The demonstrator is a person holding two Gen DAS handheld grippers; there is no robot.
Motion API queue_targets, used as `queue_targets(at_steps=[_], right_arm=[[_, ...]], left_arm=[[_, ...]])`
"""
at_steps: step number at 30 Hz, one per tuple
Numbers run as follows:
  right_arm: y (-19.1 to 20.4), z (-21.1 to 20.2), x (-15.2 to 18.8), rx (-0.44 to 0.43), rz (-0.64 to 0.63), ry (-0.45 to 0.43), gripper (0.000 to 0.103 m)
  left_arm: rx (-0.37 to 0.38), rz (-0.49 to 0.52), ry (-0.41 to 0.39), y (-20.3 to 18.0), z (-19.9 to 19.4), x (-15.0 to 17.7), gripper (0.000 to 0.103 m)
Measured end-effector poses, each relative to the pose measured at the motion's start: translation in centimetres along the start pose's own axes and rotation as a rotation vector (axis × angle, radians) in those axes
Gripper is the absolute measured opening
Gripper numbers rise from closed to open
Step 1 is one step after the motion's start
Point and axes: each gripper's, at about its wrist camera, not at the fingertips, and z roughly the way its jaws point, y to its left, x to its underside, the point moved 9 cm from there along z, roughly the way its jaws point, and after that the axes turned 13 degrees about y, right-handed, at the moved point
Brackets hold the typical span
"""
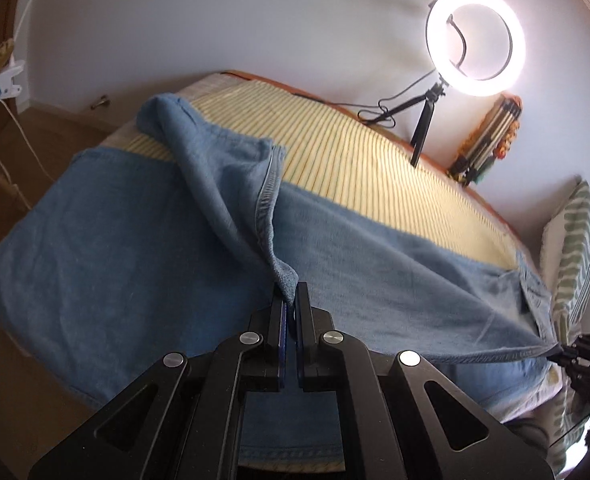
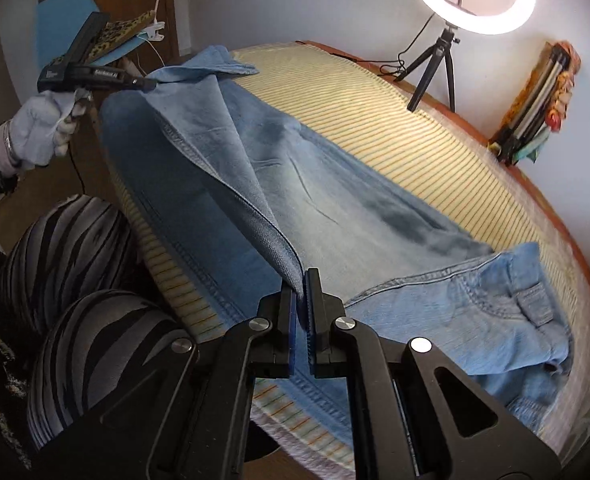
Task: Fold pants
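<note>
Blue denim pants [image 1: 127, 248] lie spread across a yellow striped bed [image 1: 347, 160]. My left gripper [image 1: 289, 292] is shut on a raised fold of a pant leg near its hem end. My right gripper [image 2: 304, 284] is shut on a lifted edge of the same leg, with the waistband and pocket [image 2: 535, 304] to its right. The pants [image 2: 335, 208] stretch between both grippers. The left gripper also shows in the right wrist view [image 2: 147, 83], held by a gloved hand. The right gripper shows at the right edge of the left wrist view [image 1: 555, 350].
A lit ring light [image 1: 475, 40] on a small tripod stands at the far side of the bed, beside a stack of books [image 1: 487, 140]. A patterned pillow [image 1: 575, 248] lies right. The person's striped knees [image 2: 79, 264] press the near bed edge. A blue chair [image 2: 63, 20] stands left.
</note>
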Motion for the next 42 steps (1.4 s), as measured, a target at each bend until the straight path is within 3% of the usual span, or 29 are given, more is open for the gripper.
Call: queue_targets(at_steps=[7, 12, 14, 15, 17, 18, 19, 22, 24, 28, 33, 34, 36, 38, 42], right_arm=[[-0.1, 2.3, 0.8, -0.016, 0.061, 0.006, 0.004], [-0.2, 2.3, 0.9, -0.008, 0.079, -0.003, 0.004], [0.1, 2.3, 0.8, -0.002, 0.077, -0.003, 0.004], [0.0, 2.3, 0.8, -0.001, 0.078, -0.002, 0.004], [0.0, 2.4, 0.7, -0.001, 0.082, -0.002, 0.004], [0.0, 2.4, 0.8, -0.001, 0.085, 0.000, 0.004], [0.0, 2.5, 0.8, -0.002, 0.087, 0.000, 0.004], [0.1, 2.8, 0.9, -0.001, 0.090, 0.009, 0.004], [0.2, 3.1, 1.1, 0.004, 0.087, 0.014, 0.004], [0.2, 3.3, 1.1, 0.001, 0.091, 0.017, 0.004], [-0.1, 3.4, 1.1, 0.006, 0.083, 0.017, 0.004], [-0.1, 3.5, 1.0, 0.009, 0.082, 0.018, 0.004], [-0.3, 3.7, 0.9, 0.012, 0.086, 0.021, 0.004], [-0.2, 3.9, 0.9, 0.017, 0.086, 0.024, 0.004], [-0.1, 3.8, 0.9, 0.043, 0.073, 0.030, 0.004]], left_arm=[[-0.070, 0.106, 0.024, -0.2, -0.9, 0.2, 0.008], [-0.125, 0.170, -0.036, -0.1, -3.7, -1.8, 0.020], [-0.128, 0.207, -0.006, -0.4, -3.5, -3.2, 0.033], [-0.136, 0.216, -0.010, -0.4, -3.5, -3.9, 0.034], [-0.160, 0.239, 0.007, -0.9, -2.7, -5.4, 0.037], [-0.145, 0.257, 0.051, -1.5, -1.7, -6.0, 0.049], [-0.134, 0.268, 0.101, -1.9, -0.6, -6.5, 0.054], [-0.210, 0.275, 0.103, -2.5, 1.5, -8.6, 0.054], [-0.262, 0.306, 0.145, -2.8, 3.7, -9.5, 0.056], [-0.285, 0.260, 0.264, -1.6, 8.0, -9.8, 0.056], [-0.378, 0.254, 0.302, 1.0, 10.1, -9.5, 0.054], [-0.378, 0.246, 0.296, 1.4, 10.2, -9.5, 0.050], [-0.384, 0.234, 0.276, 2.3, 9.9, -9.7, 0.020], [-0.377, 0.216, 0.246, 3.1, 9.6, -10.1, 0.006], [-0.326, 0.131, 0.137, 4.4, 6.4, -11.5, 0.004]])
